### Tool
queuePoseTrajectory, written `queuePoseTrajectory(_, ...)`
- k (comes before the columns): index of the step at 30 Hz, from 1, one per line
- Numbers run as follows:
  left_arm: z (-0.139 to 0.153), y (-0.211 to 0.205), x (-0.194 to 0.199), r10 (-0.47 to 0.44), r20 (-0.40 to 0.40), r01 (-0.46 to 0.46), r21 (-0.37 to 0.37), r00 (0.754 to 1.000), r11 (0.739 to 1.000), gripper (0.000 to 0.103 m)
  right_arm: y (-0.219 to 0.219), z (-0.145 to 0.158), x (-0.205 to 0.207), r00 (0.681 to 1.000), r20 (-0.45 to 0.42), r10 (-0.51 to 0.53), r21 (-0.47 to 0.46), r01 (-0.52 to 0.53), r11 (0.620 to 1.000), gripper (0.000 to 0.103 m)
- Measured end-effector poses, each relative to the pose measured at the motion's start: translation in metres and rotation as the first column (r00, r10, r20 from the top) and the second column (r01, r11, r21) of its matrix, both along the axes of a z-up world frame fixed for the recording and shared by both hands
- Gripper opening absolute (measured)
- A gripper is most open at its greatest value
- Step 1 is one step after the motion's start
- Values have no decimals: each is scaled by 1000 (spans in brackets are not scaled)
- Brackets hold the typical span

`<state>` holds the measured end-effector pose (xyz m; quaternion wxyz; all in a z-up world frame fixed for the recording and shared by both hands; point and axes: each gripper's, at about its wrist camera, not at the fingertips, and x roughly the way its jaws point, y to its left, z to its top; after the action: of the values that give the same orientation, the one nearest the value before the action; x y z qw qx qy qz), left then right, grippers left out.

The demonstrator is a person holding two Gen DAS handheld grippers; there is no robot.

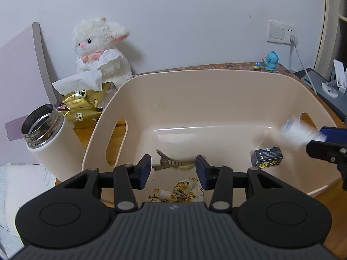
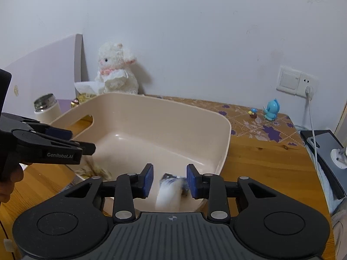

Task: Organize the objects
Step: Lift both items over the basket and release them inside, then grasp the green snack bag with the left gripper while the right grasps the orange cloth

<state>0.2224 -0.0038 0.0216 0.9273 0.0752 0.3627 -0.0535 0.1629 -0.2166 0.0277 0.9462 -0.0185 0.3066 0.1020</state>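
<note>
the left gripper (image 1: 173, 172) hangs over the near rim of the beige tub (image 1: 208, 99), jaws wide apart and empty. inside the tub lie a hair clip (image 1: 171, 163), a flowered cloth (image 1: 180, 191) and a small dark box (image 1: 267, 157). the right gripper (image 2: 169, 181) is spread open over the tub's right side; a blurred white packet (image 2: 170, 194) sits between its fingers, seemingly loose, not pinched. a white flask (image 1: 46, 138) stands left of the tub.

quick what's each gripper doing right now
Left gripper: open, empty, over the beige bin.
Right gripper: open; a blurred white item is between its fingers.
</note>
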Motion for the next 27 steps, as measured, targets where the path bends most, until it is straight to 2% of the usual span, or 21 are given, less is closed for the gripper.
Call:
queuePoseTrajectory(1,2,0,-3,0,6,0,2,1000,1000,56,0,3,-3,1000,11,-1,-1,1,1000,50)
queuePoseTrajectory(2,6,0,-6,4,15,-4,5,1000,1000,67,-1,7,-7,1000,24,-1,-1,1,1000,59)
queuePoseTrajectory(5,19,2,-17,20,46,-20,0,999,1000,84,-3,17,-21,998,67,-1,-6,1,1000,74)
queuePoseTrajectory(9,37,4,-40,18,96,-17,-14,995,1000,98,-6,25,-41,997,82,9,-16,-8,1000,80)
queuePoseTrajectory(11,42,4,-53,18,111,-18,-6,994,1000,100,-8,26,-50,997,80,15,-18,-14,1000,89)
queuePoseTrajectory(17,39,5,-88,0,93,0,-5,996,1000,100,-11,18,-75,997,63,35,-45,-32,998,103)
queuePoseTrajectory(27,8,1,-125,-24,22,24,4,999,1000,100,-8,-26,-91,995,-67,75,-108,-82,991,103)
